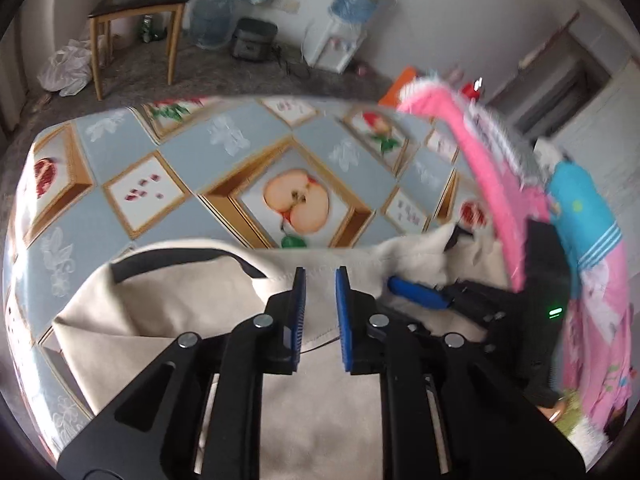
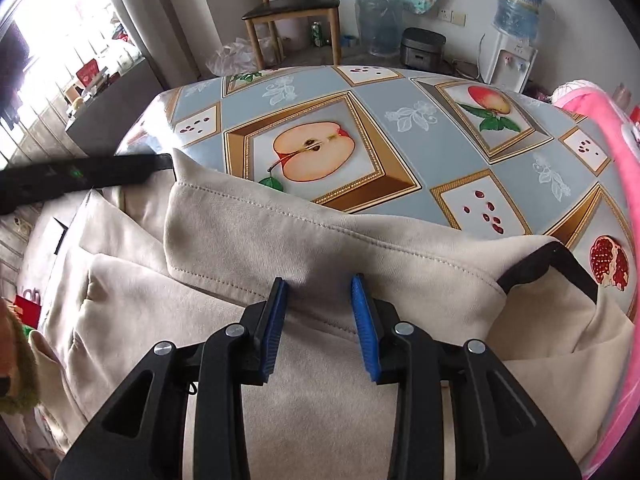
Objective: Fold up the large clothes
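Note:
A large beige garment (image 1: 168,320) with a black-trimmed edge lies on the near part of the table; it also shows in the right wrist view (image 2: 248,240), rumpled with a stitched fold across it. My left gripper (image 1: 320,276) is open and empty just above the beige cloth. My right gripper (image 2: 319,285) is open and empty over the cloth near the stitched fold. In the left wrist view the other gripper's blue fingers (image 1: 416,292) rest on the cloth at the right.
The table has a fruit-print blue cloth (image 1: 192,152), also seen in the right wrist view (image 2: 400,92). A person's pink sleeve (image 1: 492,176) reaches in at the right. A wooden chair (image 2: 292,12), water bottles and a dispenser (image 2: 508,56) stand beyond the table.

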